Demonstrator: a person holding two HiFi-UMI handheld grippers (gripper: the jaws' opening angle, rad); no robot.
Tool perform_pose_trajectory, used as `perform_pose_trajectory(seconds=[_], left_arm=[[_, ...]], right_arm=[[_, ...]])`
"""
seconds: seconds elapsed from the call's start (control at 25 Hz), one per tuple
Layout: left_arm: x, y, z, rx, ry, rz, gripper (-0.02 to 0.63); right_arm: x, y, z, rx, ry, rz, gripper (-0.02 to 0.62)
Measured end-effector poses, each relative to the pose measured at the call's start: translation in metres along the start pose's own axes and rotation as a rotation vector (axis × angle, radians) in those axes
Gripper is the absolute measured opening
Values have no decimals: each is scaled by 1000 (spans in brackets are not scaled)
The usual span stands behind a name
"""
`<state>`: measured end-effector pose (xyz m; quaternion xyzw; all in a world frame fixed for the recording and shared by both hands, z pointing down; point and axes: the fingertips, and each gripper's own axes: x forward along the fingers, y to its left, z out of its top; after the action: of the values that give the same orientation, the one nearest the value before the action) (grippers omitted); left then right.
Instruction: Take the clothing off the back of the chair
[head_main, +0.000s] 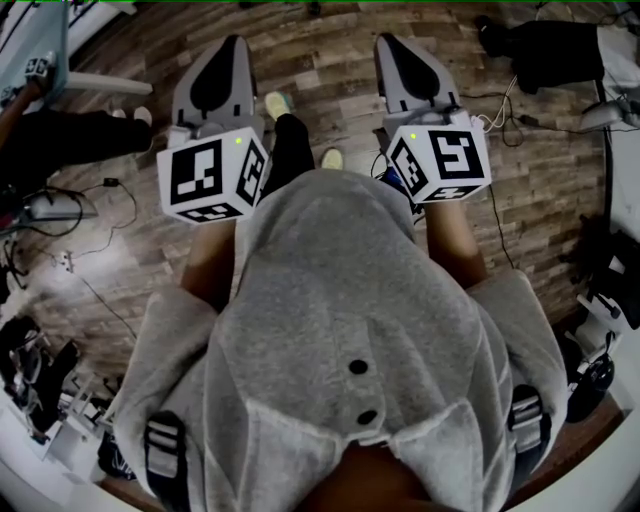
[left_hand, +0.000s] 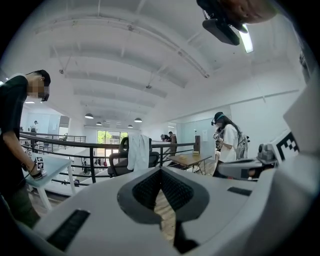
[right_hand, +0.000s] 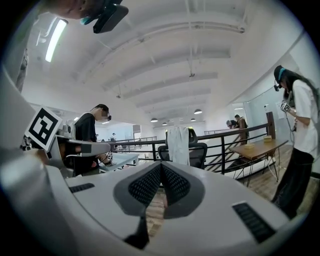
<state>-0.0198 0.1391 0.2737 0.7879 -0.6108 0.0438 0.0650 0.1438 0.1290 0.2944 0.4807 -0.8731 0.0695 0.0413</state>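
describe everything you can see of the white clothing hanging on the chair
The white clothing looks like soft, pale fabric. It is draped over the backrest of a black office chair and hangs limp in long vertical folds. The chair's headrest peeks out beside its top edge. It stands far off by a dark railing, so its type, sleeves and fastenings cannot be made out. Only the chair appears to touch it.
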Motion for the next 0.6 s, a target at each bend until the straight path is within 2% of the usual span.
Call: perform_pose_trajectory(seconds=[0.6], left_arm=[[69,48,2,-24,13,-5,12]], right_arm=[[82,-11,7,-9,18,18,12]])
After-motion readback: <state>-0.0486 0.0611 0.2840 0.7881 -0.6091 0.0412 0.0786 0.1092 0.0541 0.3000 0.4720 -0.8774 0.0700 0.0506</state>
